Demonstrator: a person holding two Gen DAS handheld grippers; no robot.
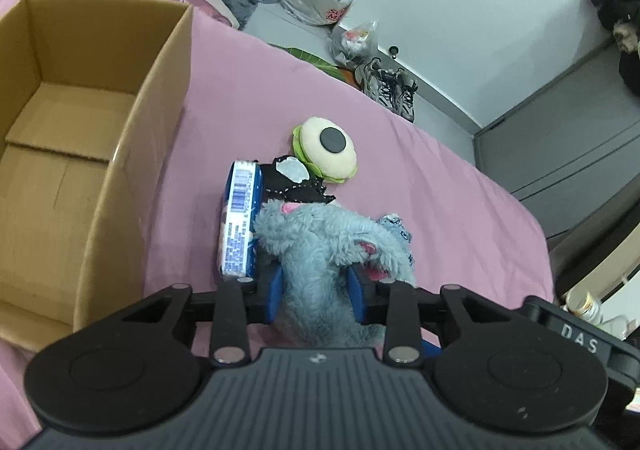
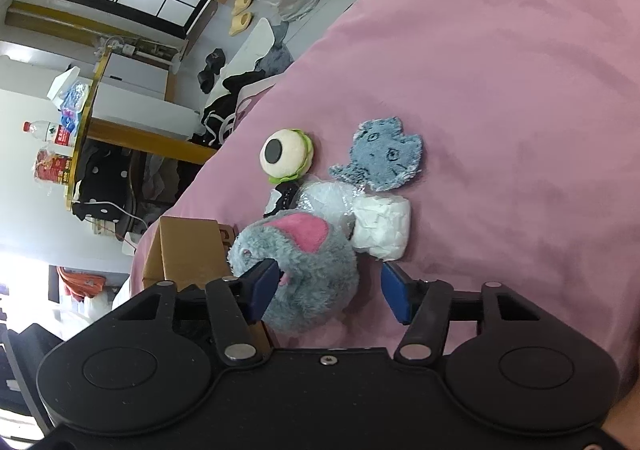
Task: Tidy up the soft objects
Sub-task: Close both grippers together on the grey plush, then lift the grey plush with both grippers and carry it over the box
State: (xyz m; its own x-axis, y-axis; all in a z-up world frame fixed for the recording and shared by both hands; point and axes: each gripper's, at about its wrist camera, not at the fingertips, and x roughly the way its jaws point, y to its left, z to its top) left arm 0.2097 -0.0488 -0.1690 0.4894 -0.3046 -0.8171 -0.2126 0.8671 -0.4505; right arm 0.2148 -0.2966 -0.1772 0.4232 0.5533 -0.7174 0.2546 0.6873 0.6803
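A pink bedsheet (image 1: 420, 185) is spread flat. Ahead of the fingers, a grey plush (image 1: 320, 246), an eyeball toy (image 1: 326, 149), a blue packet (image 1: 238, 221) and a blue cat-shaped cloth (image 2: 386, 155) are clustered; an open cardboard box (image 1: 132, 153) is seen left.

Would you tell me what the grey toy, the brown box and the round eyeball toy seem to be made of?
Grey toy: shaggy plush, probably synthetic fur; long matted fibres, pink felt-like ear patches.
Brown box: matte corrugated cardboard; creased flaps, raw edges.
Eyeball toy: soft cream fabric, likely stuffed; black pupil patch, green trim.
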